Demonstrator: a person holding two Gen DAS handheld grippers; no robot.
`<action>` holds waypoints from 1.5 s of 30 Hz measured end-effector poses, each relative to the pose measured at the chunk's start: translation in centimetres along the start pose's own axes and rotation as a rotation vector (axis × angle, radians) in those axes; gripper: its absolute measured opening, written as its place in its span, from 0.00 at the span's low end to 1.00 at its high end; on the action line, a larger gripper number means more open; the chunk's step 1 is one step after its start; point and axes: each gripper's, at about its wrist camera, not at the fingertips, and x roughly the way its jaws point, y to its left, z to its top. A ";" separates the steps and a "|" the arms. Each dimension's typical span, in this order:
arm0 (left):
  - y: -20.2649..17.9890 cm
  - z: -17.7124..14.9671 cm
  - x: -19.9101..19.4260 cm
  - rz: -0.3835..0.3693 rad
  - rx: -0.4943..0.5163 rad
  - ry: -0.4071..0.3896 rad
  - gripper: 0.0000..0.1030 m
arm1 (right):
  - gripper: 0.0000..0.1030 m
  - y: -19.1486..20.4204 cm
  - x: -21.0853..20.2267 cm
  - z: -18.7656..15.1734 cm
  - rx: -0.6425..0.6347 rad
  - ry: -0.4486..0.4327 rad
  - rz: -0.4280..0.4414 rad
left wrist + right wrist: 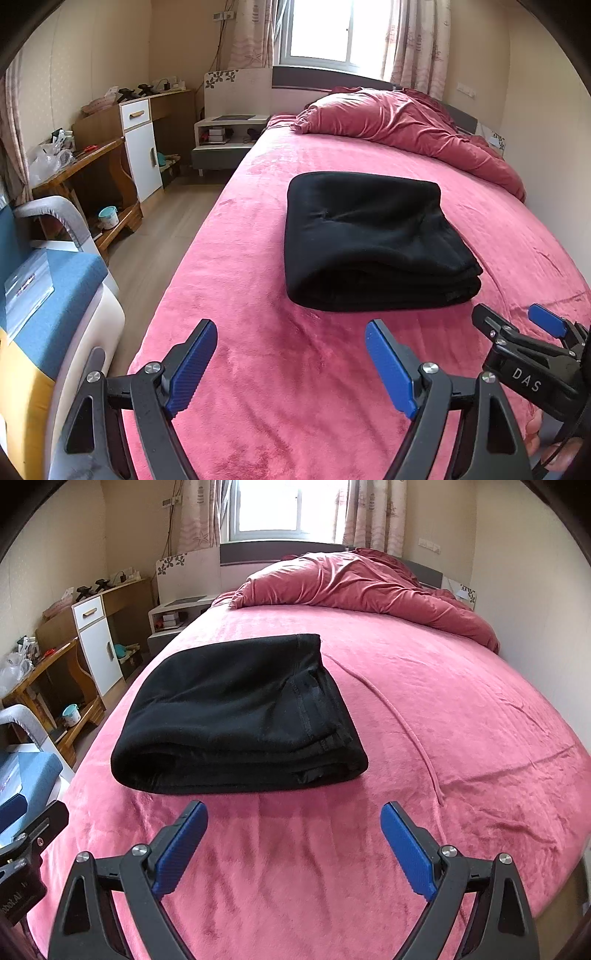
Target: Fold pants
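at far left we see a blue-cushioned chair point(55, 280), then a wooden desk point(92, 155) with a white cabinet point(142, 158) against the wall, and a strip of wood floor point(177, 221). a white bedside table point(231, 129) stands beside the head of the bed. a curtained window point(332, 29) is in the far wall. the bed point(258, 332), covered by a pink plush blanket, fills the centre and right, with a rumpled red duvet point(406, 125) heaped at its head.

we find the pants point(236, 716), black, folded into a thick stacked rectangle, lying flat on the blanket near the middle of the bed, ahead of both grippers and touching neither. its long axis appears to run across the bed; the rounded fold faces left, and the stitched hem edges face right and toward us.

the left gripper point(291, 363) holds its blue pads wide apart over bare blanket, with nothing between them. the right gripper point(293, 845) is likewise spread and empty.
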 end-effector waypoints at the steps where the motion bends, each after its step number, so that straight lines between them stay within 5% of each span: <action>1: 0.0 0.0 0.0 0.002 -0.002 0.001 0.82 | 0.92 0.0 -0.1 0.0 0.000 -0.001 -0.001; 45: 0.1 -0.2 -1.2 0.039 -0.001 -0.017 0.82 | 0.92 0.4 -0.7 -0.4 -0.013 -0.026 -0.015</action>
